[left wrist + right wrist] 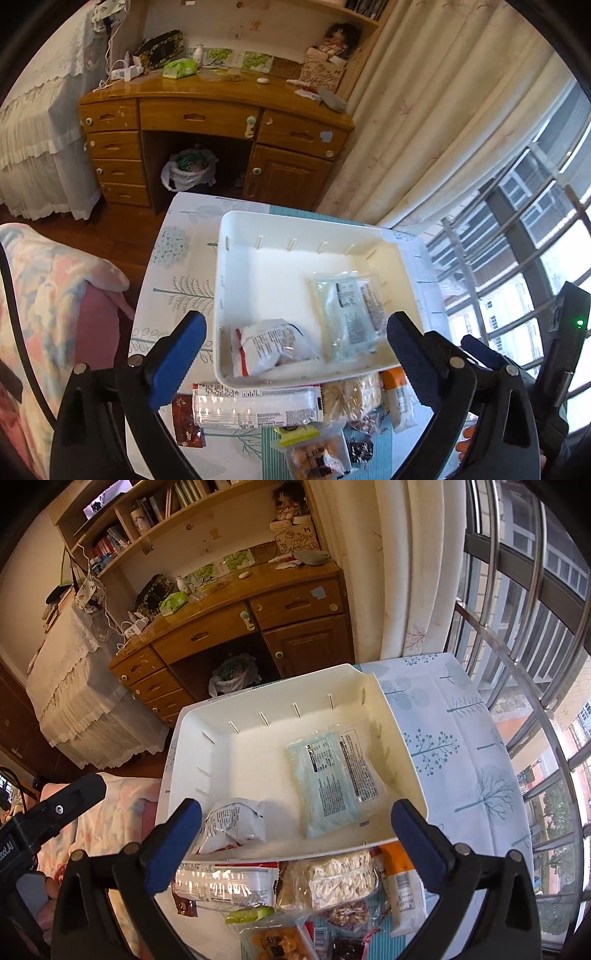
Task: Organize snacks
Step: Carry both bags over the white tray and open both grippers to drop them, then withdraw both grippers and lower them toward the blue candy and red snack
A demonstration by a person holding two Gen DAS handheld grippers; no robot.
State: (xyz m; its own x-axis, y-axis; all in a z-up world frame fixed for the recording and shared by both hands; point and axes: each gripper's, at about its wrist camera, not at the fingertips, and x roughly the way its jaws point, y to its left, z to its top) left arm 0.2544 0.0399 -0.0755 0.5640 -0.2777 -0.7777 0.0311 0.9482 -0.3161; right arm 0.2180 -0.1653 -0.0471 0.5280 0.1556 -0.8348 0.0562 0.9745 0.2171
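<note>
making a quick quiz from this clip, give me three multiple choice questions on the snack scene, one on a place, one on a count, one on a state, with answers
1. Where does the long red-and-white packet lie?
A. inside the bin
B. on the table just in front of the bin's near wall
C. on the desk

2. How many packets are inside the white bin?
A. none
B. two
C. five

3. How do the two grippers stand?
A. both open and empty
B. both shut on packets
C. left shut on the bin's rim

Answers:
1 B, it rests on the tablecloth outside the bin.
2 B, only the pale blue packet and the crumpled white packet lie in it.
3 A, the left gripper and right gripper show wide gaps with nothing between the fingers.
</note>
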